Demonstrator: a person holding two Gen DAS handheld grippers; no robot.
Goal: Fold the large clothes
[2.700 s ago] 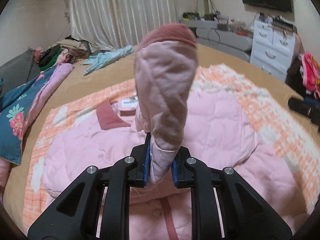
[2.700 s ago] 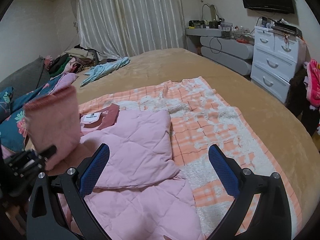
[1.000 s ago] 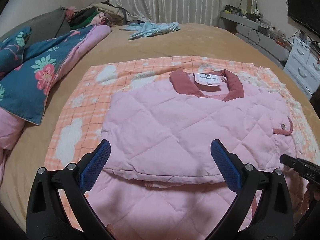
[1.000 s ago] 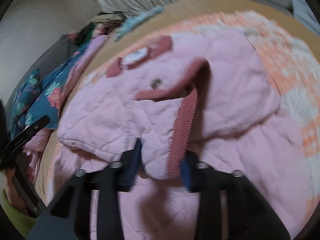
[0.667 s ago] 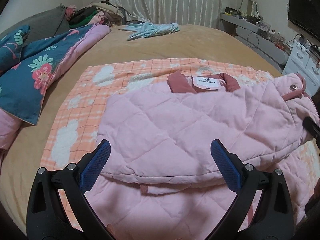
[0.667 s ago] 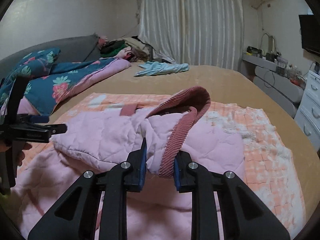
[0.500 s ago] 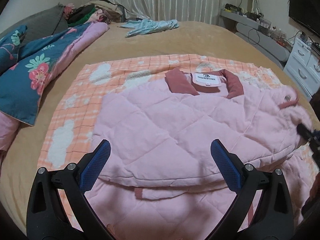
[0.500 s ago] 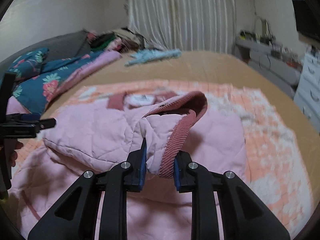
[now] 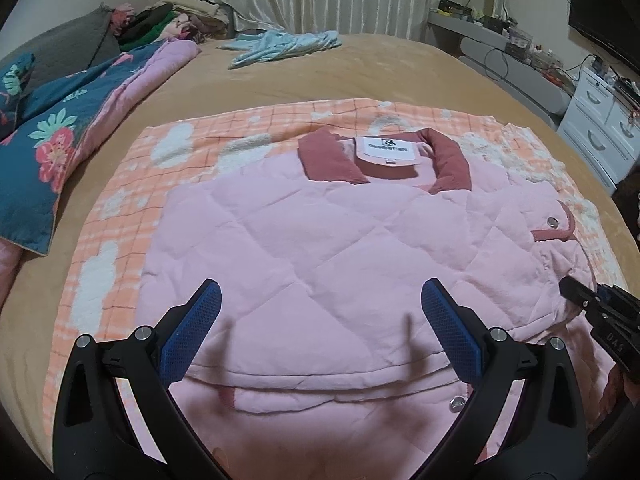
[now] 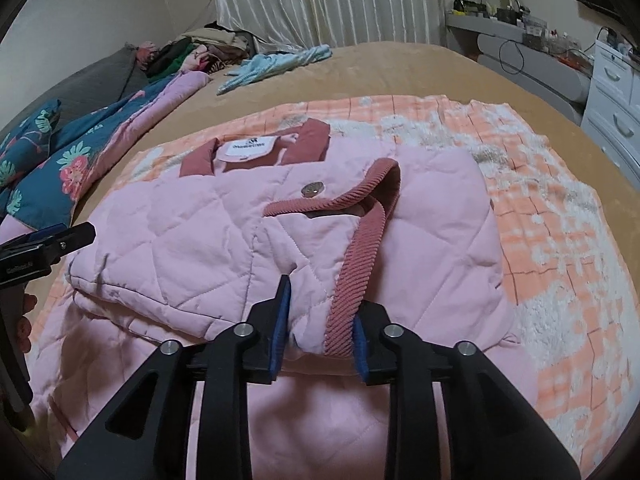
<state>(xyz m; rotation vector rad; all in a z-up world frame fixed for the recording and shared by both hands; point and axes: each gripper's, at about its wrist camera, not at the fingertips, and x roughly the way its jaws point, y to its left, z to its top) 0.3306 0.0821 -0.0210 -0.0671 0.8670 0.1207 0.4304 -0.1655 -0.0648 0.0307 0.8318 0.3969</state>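
Right wrist view, right claw loosening, pads flanking pink jacket cuff, left claw spread.

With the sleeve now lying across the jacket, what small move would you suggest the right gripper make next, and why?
Probably finish opening and draw back. The right gripper has the ribbed sleeve cuff between its fingers, jaws opening, and the sleeve already lies folded across the pink quilted jacket. The left gripper hovers open over the jacket, holding nothing, so nothing else seems to need holding.

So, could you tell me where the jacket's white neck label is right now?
The white neck label lies inside the dark pink collar at the jacket's far end, above centre in the left wrist view, over the orange checked blanket.
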